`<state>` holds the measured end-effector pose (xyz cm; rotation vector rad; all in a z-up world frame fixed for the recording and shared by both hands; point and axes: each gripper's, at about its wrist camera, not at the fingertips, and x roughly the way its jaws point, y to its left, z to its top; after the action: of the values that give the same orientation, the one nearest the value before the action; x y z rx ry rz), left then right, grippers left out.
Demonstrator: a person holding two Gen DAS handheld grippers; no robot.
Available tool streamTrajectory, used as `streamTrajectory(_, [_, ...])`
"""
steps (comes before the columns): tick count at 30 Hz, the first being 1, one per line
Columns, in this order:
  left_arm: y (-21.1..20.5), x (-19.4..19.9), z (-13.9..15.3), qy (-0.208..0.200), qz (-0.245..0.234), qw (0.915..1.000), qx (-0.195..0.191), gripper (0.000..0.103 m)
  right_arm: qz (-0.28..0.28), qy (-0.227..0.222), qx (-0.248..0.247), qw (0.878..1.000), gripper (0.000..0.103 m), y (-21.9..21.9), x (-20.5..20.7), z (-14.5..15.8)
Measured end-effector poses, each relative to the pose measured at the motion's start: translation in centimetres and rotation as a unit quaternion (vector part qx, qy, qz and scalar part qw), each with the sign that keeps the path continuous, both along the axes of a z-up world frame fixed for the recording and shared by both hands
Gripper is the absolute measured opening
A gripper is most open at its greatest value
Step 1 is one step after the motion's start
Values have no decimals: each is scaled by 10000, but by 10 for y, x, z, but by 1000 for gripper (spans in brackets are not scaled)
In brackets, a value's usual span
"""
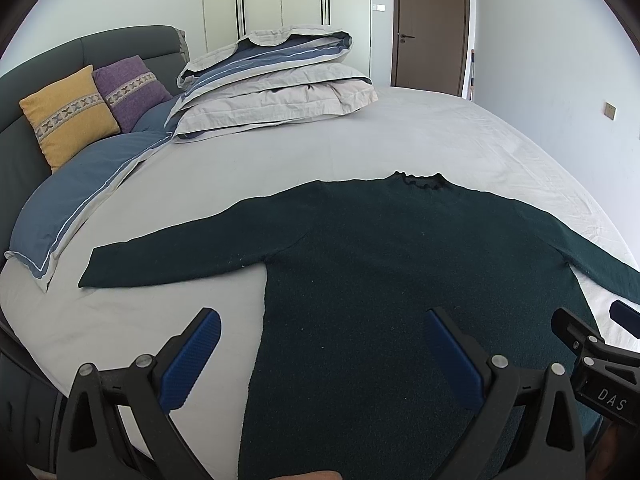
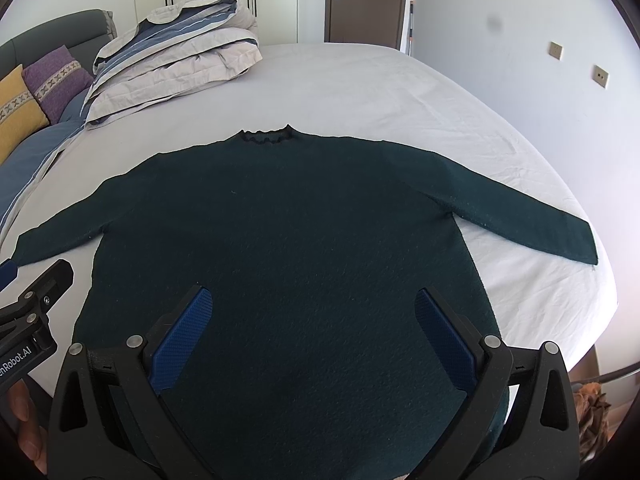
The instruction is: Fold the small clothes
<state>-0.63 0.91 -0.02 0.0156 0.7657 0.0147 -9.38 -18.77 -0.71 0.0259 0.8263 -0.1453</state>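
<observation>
White walls (image 1: 540, 60); brown door (image 1: 430, 26); grey-sheeted bed (image 1: 400, 136); folded duvet (image 1: 276, 80)

Dark green sweater (image 2: 280, 220), pale grey sheet (image 2: 380, 92), yellow cushion (image 1: 68, 116), purple cushion (image 1: 130, 90).

Both tools are matte black plastic. The left gripper (image 1: 320, 354) and right gripper (image 2: 314, 330) each carry blue cross-hatched pads (image 1: 192, 364) and round silver screws (image 2: 492, 341). White lettering reads "DAS" on one body; the other seems to read "nRobot.AI", cut off.
</observation>
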Motion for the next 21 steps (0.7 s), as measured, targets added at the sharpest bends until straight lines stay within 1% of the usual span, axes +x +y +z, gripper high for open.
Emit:
streamTrajectory(8, [0, 1, -2, 7, 102, 9999, 32, 103, 1, 18, 17, 10000, 103, -3, 2, -1])
streamTrajectory(14, [-2, 2, -5, -2, 64, 10000, 0, 103, -31, 71, 69, 9999, 103, -9, 3, -7])
streamTrajectory(18, [-5, 1, -8, -72, 25, 10000, 32, 103, -106, 106, 204, 9997, 103, -21, 4, -12])
streamTrajectory(21, [-7, 2, -13, 0, -88, 9999, -54, 103, -247, -33, 517, 9983, 103, -49, 2, -12])
